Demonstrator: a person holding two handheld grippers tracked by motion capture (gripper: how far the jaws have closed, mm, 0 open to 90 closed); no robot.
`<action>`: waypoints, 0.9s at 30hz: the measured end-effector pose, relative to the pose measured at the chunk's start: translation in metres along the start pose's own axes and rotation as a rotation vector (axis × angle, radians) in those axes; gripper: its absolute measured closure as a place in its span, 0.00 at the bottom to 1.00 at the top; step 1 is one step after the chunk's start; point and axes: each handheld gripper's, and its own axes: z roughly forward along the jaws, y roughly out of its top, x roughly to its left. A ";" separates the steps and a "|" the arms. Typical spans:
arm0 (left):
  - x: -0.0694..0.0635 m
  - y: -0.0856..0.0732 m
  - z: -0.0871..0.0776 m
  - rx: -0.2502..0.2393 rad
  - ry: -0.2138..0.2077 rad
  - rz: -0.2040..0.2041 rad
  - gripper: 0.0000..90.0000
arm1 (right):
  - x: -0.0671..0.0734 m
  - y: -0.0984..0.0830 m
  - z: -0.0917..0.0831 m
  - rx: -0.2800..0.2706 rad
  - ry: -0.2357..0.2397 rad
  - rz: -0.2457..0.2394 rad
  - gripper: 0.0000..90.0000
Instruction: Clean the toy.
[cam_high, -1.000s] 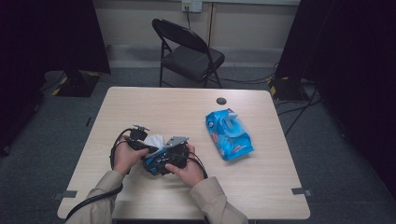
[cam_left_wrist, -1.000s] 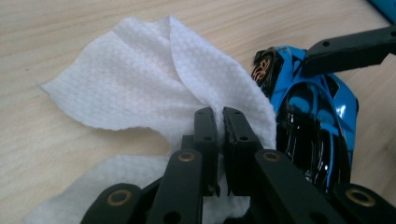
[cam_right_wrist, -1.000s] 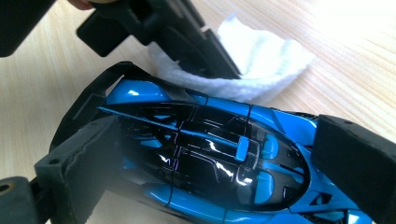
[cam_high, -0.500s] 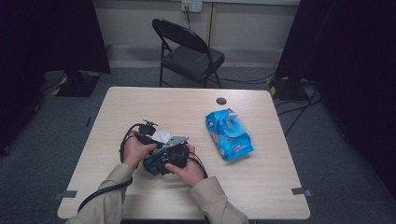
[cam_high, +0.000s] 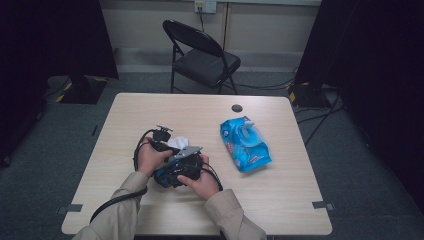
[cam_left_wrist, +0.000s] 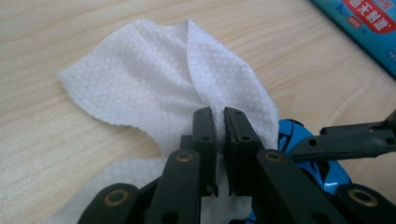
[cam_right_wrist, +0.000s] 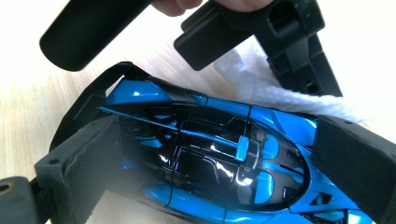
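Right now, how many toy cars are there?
1. The blue and black toy car sits between the right gripper jaws, near the table's front edge, beside the white wipe pinched by the left gripper.

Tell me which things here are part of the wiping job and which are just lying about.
In use:
- white wipe, pinched in the left hand-held gripper
- blue toy car, clamped in the right hand-held gripper
- blue wipes pack, likely the wipe's source

Lying about:
- small black disc on the table
- folding chair behind the table
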 end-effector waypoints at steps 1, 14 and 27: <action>0.000 0.001 0.000 0.002 0.007 0.007 0.93 | 0.000 0.000 0.000 -0.002 -0.001 0.001 0.02; -0.001 0.007 -0.031 -0.037 0.048 0.052 0.92 | 0.000 -0.002 -0.001 -0.024 -0.002 0.000 0.03; -0.016 -0.002 -0.064 -0.072 0.002 0.103 0.92 | -0.016 -0.001 -0.041 -0.020 0.010 -0.043 0.16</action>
